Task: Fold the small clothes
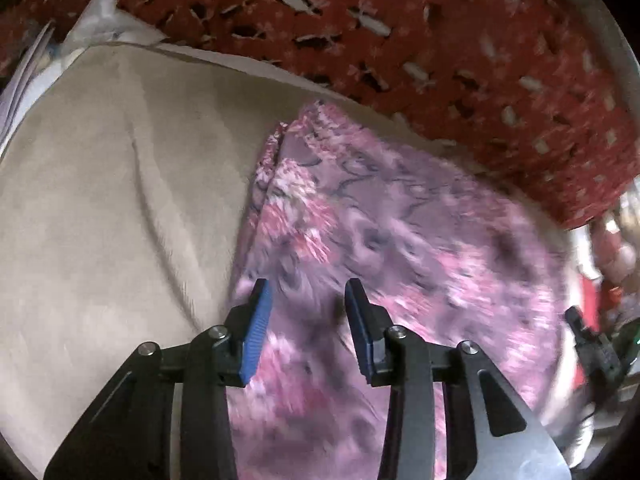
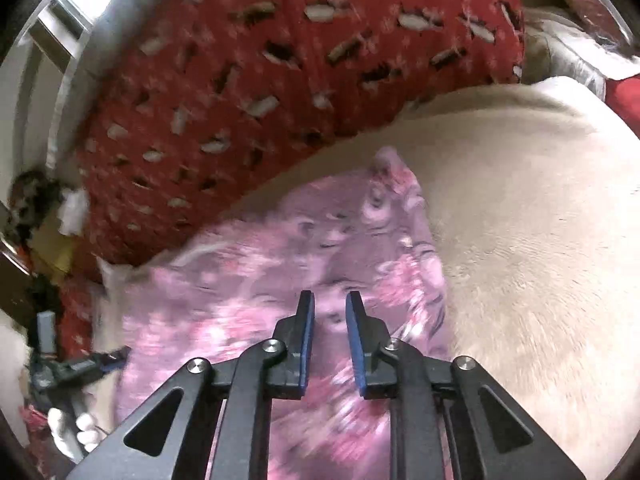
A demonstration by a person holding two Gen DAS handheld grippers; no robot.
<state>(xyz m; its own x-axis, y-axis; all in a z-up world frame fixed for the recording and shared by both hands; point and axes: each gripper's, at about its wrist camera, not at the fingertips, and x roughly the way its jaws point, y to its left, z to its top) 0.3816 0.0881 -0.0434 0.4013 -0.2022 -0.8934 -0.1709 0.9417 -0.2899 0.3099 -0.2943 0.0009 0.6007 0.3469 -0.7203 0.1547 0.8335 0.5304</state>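
A pink and purple floral garment (image 1: 380, 240) lies flat on a beige blanket (image 1: 112, 200); the right wrist view shows it too (image 2: 260, 280). My left gripper (image 1: 308, 292) is open and empty, just above the garment's near left part. My right gripper (image 2: 330, 304) is open with a narrower gap and empty, above the garment's near right part. The right gripper also shows at the right edge of the left wrist view (image 1: 592, 344). The left gripper shows at the left edge of the right wrist view (image 2: 80, 364). The frames are blurred by motion.
A red patterned cushion (image 1: 440, 40) lies along the far edge of the blanket, also in the right wrist view (image 2: 280, 80). White cloth and papers (image 1: 92, 20) lie at the far left corner. Bare beige blanket (image 2: 540, 240) spreads to the garment's right.
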